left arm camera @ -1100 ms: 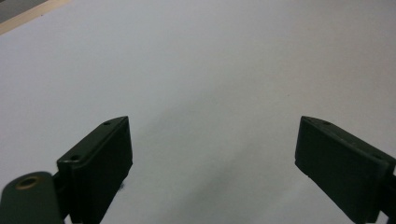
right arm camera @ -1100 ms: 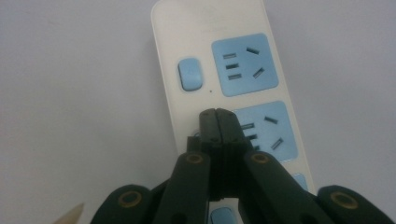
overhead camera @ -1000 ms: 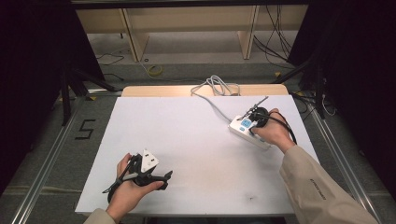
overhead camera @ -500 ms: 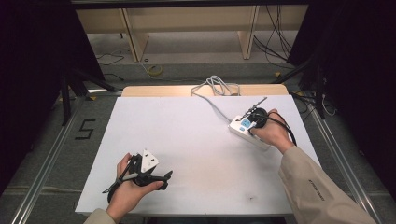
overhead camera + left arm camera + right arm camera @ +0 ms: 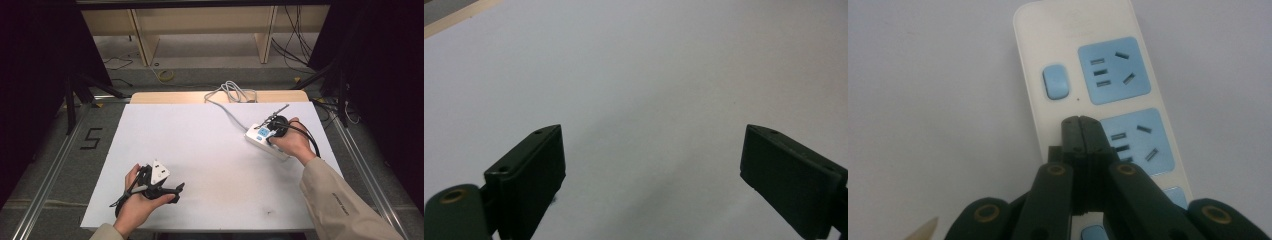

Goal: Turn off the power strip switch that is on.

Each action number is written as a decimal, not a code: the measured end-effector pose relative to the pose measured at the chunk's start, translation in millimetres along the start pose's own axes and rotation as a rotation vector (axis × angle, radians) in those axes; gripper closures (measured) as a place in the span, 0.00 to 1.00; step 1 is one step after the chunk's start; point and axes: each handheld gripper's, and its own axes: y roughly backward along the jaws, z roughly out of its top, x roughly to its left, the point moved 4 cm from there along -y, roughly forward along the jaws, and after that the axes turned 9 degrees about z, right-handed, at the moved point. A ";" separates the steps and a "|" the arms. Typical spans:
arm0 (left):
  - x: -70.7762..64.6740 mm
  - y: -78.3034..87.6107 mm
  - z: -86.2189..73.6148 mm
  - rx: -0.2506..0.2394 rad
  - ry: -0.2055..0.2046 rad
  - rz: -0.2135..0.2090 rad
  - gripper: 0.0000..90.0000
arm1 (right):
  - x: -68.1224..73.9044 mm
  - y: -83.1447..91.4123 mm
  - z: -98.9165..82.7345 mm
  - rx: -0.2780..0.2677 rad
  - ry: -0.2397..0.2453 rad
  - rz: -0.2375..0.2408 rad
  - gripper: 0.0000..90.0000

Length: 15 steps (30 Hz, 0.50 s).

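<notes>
A white power strip (image 5: 260, 138) with blue sockets lies on the right part of the white table (image 5: 200, 145); its grey cord (image 5: 227, 102) runs to the far edge. In the right gripper view the strip (image 5: 1083, 65) shows a blue switch (image 5: 1055, 81) and blue sockets (image 5: 1113, 70). My right gripper (image 5: 1080, 122) is shut with nothing between its jaws, its tips over the strip beside the second socket. The person's right hand holds it (image 5: 274, 131) above the strip. My left gripper (image 5: 172, 192) rests near the table's front left, open, with bare table between its jaws (image 5: 651, 165).
A coil of grey cable (image 5: 235, 92) lies at the far edge on a wooden strip (image 5: 165, 97). Wooden shelving (image 5: 200, 25) stands beyond the table. Metal rails (image 5: 55, 160) run along both sides, and a "5" mark (image 5: 91, 138) is on the floor at left.
</notes>
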 end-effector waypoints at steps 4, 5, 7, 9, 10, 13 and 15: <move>0.0 -0.1 0.1 -0.001 0.002 -0.001 0.11 | 0.4 -0.1 0.1 -0.002 0.005 -0.005 1.00; 0.0 -0.1 0.0 0.000 0.002 -0.001 0.11 | 0.3 -0.1 -0.1 -0.003 0.005 -0.006 1.00; 0.0 0.0 0.0 0.000 0.002 0.000 0.11 | 0.3 0.1 -0.4 -0.005 0.008 -0.004 1.00; 0.0 0.0 0.0 -0.001 0.003 0.000 0.11 | 0.6 0.0 -0.7 -0.008 0.006 -0.007 1.00; -0.2 -0.1 0.0 0.000 0.003 -0.001 0.11 | 0.8 0.1 -0.7 -0.008 0.006 -0.008 1.00; -0.3 -0.2 0.0 -0.001 0.002 -0.002 0.11 | 0.9 0.1 -0.8 -0.009 0.006 -0.008 1.00; -0.1 -0.2 0.1 -0.001 0.002 -0.001 0.11 | 0.5 0.1 -0.9 -0.012 0.006 -0.007 1.00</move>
